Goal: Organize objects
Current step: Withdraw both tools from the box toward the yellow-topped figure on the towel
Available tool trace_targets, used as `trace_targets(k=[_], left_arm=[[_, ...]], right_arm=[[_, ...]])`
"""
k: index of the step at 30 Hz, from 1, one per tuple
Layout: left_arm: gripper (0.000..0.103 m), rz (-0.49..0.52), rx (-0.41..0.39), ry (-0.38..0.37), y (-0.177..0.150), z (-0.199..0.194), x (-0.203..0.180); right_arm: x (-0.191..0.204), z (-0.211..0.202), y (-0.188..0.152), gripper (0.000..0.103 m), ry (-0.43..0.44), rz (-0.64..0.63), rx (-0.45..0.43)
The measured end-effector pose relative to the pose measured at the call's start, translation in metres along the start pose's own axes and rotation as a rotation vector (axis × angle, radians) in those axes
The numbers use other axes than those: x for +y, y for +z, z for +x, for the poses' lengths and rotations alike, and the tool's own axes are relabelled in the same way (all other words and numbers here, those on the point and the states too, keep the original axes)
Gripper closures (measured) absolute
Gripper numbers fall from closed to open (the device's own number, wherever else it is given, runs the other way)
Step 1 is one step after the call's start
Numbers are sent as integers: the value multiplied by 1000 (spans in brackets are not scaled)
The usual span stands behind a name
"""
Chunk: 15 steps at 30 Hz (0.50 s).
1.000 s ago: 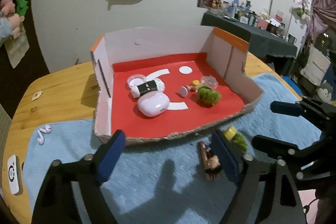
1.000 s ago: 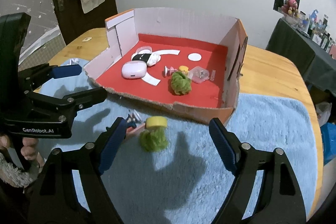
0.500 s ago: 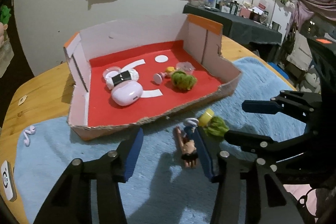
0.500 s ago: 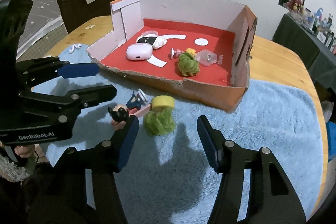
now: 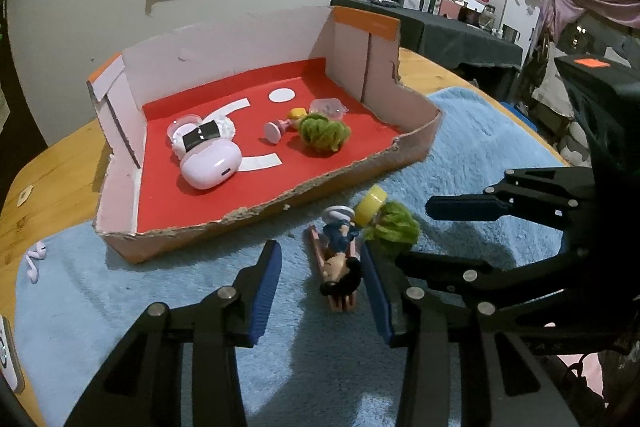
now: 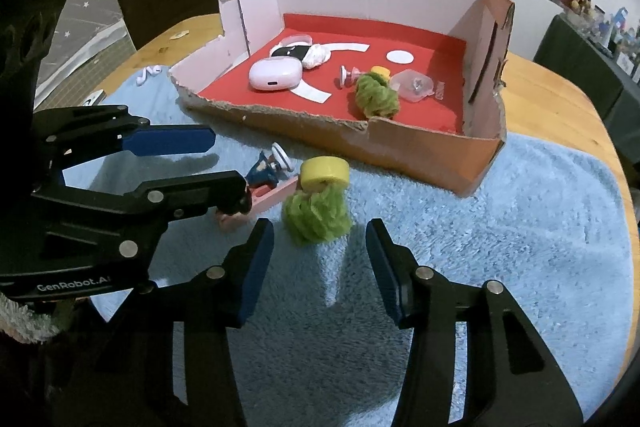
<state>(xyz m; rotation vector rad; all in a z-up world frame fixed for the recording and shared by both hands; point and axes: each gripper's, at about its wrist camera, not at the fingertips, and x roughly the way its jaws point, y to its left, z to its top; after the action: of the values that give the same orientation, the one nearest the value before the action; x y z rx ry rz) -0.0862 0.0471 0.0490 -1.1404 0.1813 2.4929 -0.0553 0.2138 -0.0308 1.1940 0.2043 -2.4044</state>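
Two hand-held grippers angle downward, side by side. The left gripper [image 5: 320, 279] and the right gripper [image 6: 320, 255] each have blue-padded jaws partly apart and closing, the pads pressing on nothing.

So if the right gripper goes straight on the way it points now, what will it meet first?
Most likely the green fuzzy pom-pom toy with the yellow cap, lying on the blue fleece towel just ahead of the closing, still empty right gripper.

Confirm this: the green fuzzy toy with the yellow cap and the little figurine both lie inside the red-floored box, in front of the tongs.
Not quite. The green fuzzy toy with the yellow cap and the figurine lie outside the red-floored box, on the blue towel in front of it. The right wrist view shows this; a second green toy is inside.
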Motion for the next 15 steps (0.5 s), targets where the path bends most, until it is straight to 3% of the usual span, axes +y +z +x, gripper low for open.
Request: trace_targets(k=[9, 15], left_arm=[[76, 16, 35, -60, -4, 13, -3], [76, 1, 58, -87, -6, 21, 0]], right_arm=[[-1, 10, 0, 68, 16, -12, 19], [-4, 15, 2, 69, 24, -7, 25]])
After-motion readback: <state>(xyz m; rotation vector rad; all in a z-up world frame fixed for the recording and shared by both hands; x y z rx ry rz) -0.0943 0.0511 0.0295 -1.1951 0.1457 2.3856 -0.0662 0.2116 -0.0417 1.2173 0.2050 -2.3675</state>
